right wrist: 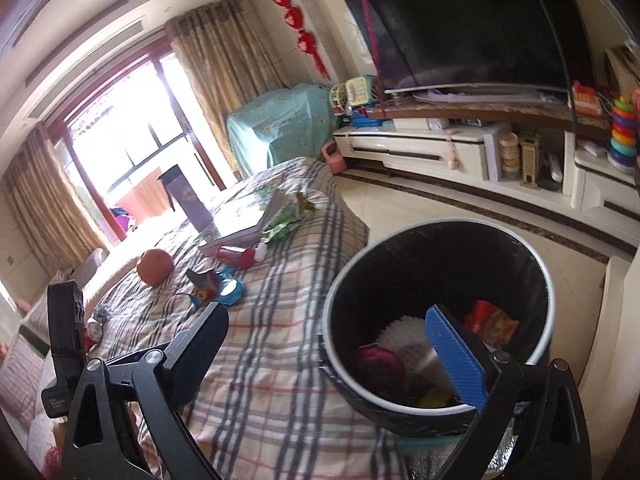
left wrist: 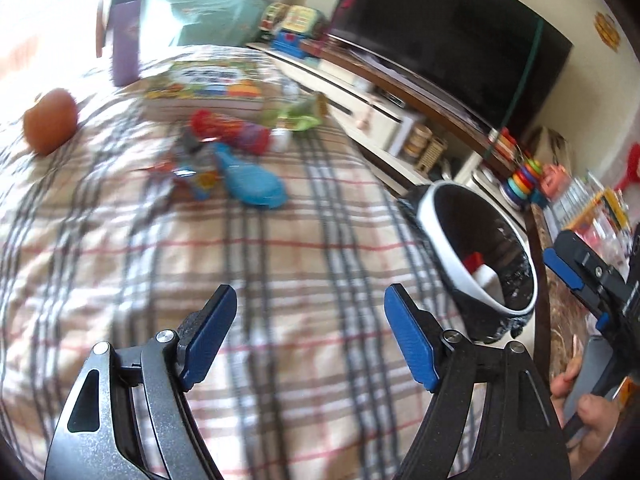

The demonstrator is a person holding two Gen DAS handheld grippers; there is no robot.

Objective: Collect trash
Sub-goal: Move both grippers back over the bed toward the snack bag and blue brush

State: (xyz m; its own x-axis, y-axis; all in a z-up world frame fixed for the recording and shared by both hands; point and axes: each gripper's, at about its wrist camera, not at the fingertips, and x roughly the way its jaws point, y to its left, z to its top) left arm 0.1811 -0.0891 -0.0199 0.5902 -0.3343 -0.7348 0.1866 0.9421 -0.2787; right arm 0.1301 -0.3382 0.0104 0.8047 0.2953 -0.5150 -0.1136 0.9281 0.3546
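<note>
A black trash bin with a white rim (left wrist: 474,248) (right wrist: 438,320) stands on the floor beside a table covered by a plaid cloth (left wrist: 240,264) (right wrist: 256,360). Wrappers lie inside the bin (right wrist: 492,320). On the cloth lie a red wrapper (left wrist: 228,130) (right wrist: 236,255), a blue wrapper (left wrist: 252,184) (right wrist: 224,288), a green wrapper (left wrist: 300,116) (right wrist: 284,220) and small crumpled scraps (left wrist: 188,168). My left gripper (left wrist: 310,332) is open and empty above the cloth's near part. My right gripper (right wrist: 332,352) is open and empty, one finger over the bin's mouth.
An orange fruit (left wrist: 50,120) (right wrist: 155,266) and a stack of picture books (left wrist: 204,88) (right wrist: 248,216) sit on the cloth. A TV (right wrist: 472,24) stands on a low white cabinet (right wrist: 460,156) with toys. A tiled floor (right wrist: 420,208) lies between table and cabinet.
</note>
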